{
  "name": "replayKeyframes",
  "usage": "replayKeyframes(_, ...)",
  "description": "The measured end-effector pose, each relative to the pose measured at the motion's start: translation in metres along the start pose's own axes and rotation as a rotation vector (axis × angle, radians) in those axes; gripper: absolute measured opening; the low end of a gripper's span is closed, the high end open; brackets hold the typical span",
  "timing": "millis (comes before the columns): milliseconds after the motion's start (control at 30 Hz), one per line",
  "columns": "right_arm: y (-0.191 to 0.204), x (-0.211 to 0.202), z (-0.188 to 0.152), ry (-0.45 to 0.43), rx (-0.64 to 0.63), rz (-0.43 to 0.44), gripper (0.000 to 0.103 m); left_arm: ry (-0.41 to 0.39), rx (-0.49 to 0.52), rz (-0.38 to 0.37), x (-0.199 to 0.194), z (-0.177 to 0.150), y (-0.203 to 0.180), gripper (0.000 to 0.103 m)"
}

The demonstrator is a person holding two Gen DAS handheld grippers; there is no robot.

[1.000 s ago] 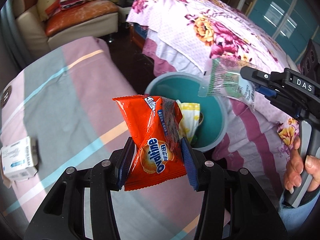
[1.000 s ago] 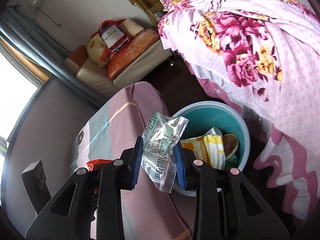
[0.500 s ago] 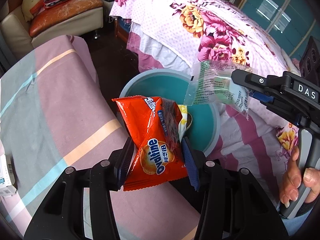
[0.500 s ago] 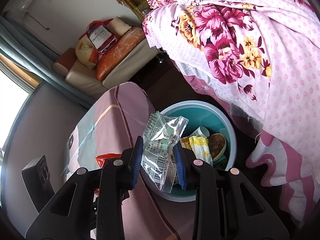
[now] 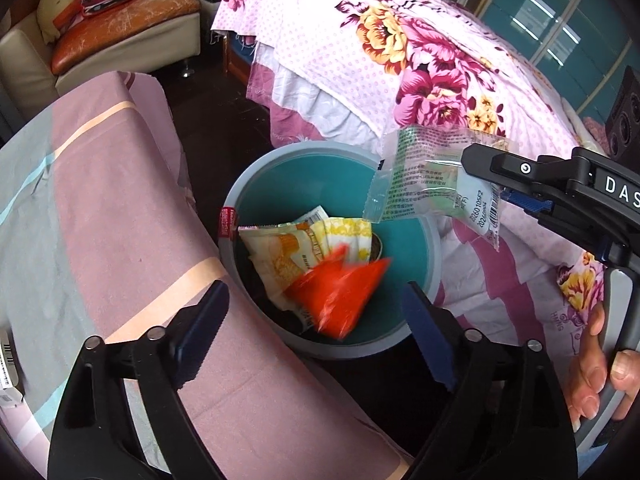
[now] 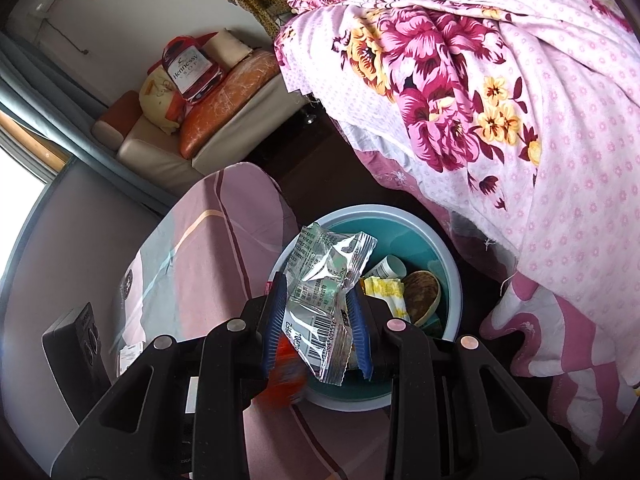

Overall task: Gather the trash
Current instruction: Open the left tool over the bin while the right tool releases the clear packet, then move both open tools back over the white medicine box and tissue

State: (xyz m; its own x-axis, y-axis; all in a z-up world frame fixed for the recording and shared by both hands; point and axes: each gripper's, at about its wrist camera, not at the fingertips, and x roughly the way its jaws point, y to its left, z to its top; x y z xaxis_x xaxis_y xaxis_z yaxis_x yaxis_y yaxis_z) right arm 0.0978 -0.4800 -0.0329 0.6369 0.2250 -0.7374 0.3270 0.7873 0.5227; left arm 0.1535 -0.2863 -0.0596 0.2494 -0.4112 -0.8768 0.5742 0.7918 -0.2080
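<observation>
A teal trash bin (image 5: 328, 350) (image 6: 452, 276) with a grey rim stands on the floor between the striped surface and the bed. My left gripper (image 5: 316, 312) hangs above it, jaws opening wide. The orange snack packet (image 5: 336, 294) (image 6: 282, 380) is blurred, falling free between them into the bin. My right gripper (image 6: 316, 320) (image 5: 480, 184) is shut on a clear green-printed wrapper (image 6: 324, 288) (image 5: 428, 176), held over the bin's right rim. Yellow wrappers (image 5: 304, 248) and a brown shell (image 6: 420, 296) lie inside.
A striped pink and grey cloth surface (image 5: 100, 220) fills the left. A floral bed cover (image 5: 420, 52) hangs at the right, close to the bin. A sofa with cushions (image 5: 120, 12) stands at the back. A hand (image 5: 600, 368) grips the right tool's handle.
My left gripper's jaws have sprung apart and let go of the orange packet, which now drops toward the bin. Both grippers have drawn closer over the bin; the right one still holds its wrapper.
</observation>
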Motion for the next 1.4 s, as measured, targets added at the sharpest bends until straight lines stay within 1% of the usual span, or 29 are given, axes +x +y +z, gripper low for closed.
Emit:
replayKeyframes(200, 0.004, 0.008, 0.001, 0.017, -0.009, -0.008, 0.029, 0.024, -0.042, 0.003, 0.002, -0.005, 0.016, 0.089)
replayKeyframes(533, 0.018, 0.017, 0.0, 0.025, -0.026, -0.035, 0.031, 0.017, -0.069, -0.007, -0.011, -0.016, 0.032, 0.089)
replayKeyframes(567, 0.019, 0.017, 0.0, 0.025, -0.025, -0.037, 0.036, 0.015, -0.069, -0.007, -0.012, -0.017, 0.033, 0.09)
replayKeyframes(600, 0.02, 0.017, -0.001, 0.022, -0.023, -0.042, 0.054, 0.012, -0.069, -0.007, -0.014, -0.018, 0.034, 0.09)
replayKeyframes(633, 0.022, 0.017, -0.001, 0.02, -0.026, -0.047, 0.066, 0.011, -0.07, -0.007, -0.015, -0.018, 0.034, 0.09)
replayKeyframes(700, 0.026, 0.018, -0.003, 0.031, -0.026, -0.046, 0.068, 0.009, -0.077, -0.008, -0.019, -0.021, 0.037, 0.09)
replayKeyframes(767, 0.028, 0.018, -0.004, 0.035, -0.024, -0.047, 0.072, 0.004, -0.085, -0.011, -0.022, -0.023, 0.041, 0.09)
replayKeyframes(1000, 0.041, 0.017, -0.008, 0.043, -0.042, -0.057, 0.075, -0.015, -0.118, -0.004, -0.035, -0.033, 0.057, 0.09)
replayKeyframes(1167, 0.059, 0.015, -0.016, 0.043, -0.084, -0.066, 0.076, -0.031, -0.156, -0.001, -0.049, -0.043, 0.072, 0.09)
replayKeyframes(1400, 0.095, 0.013, -0.032, 0.046, -0.213, -0.08, 0.076, -0.065, -0.195, 0.004, -0.071, -0.059, 0.09, 0.09)
